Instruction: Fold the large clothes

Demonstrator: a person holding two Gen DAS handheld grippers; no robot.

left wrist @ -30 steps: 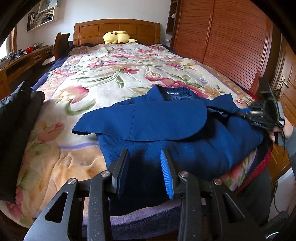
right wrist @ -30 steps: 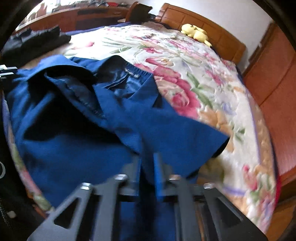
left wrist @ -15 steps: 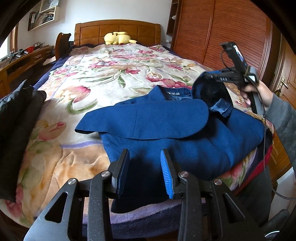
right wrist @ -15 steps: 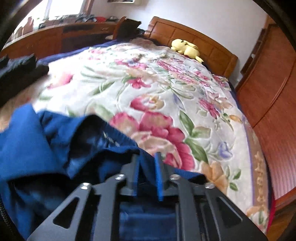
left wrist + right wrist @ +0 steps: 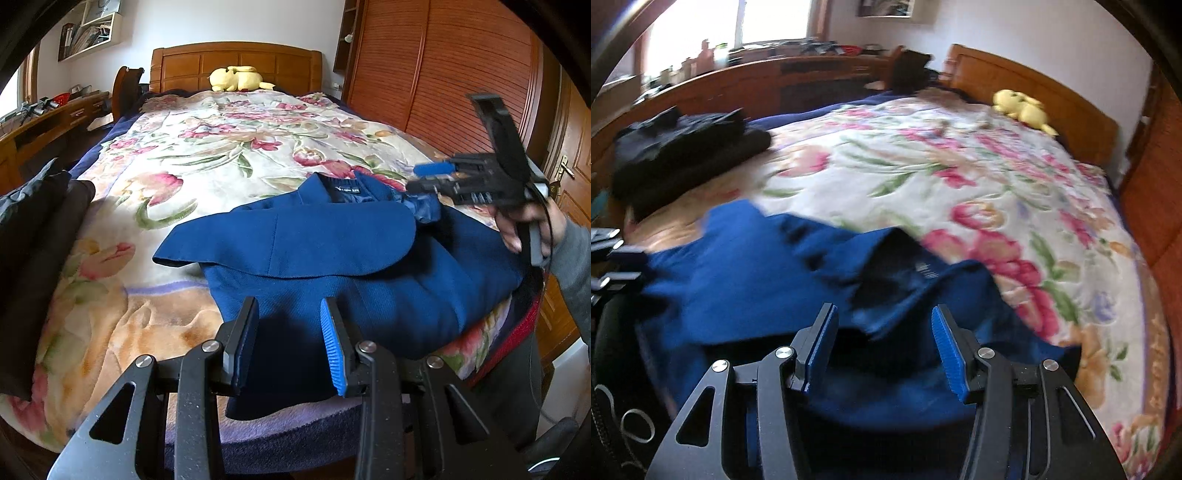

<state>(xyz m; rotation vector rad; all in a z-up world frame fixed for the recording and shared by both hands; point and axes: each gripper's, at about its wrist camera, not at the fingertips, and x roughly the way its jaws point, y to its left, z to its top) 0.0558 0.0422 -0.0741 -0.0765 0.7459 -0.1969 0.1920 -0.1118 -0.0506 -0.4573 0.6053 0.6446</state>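
My left gripper point(image 5: 290, 341) agape, empty, low centre frame, parked above hem. Blue jacket point(image 5: 332, 266) mid-frame on floral bed point(image 5: 229, 147), sleeve folded across chest. Right gripper point(image 5: 882, 350) spread wide, empty, over collar.

Left wrist view: you look from the foot of the bed point(image 5: 122, 206), low and close, toward the headboard point(image 5: 236, 62). Right wrist view: you look from the bed's right side, angled across toward the desk point(image 5: 746, 85). Shared: blue jacket point(image 5: 332, 258) point(image 5: 768, 266), yellow plush toy point(image 5: 238, 78) point(image 5: 1023, 109), black folded clothes point(image 5: 33, 240) point(image 5: 683, 147).
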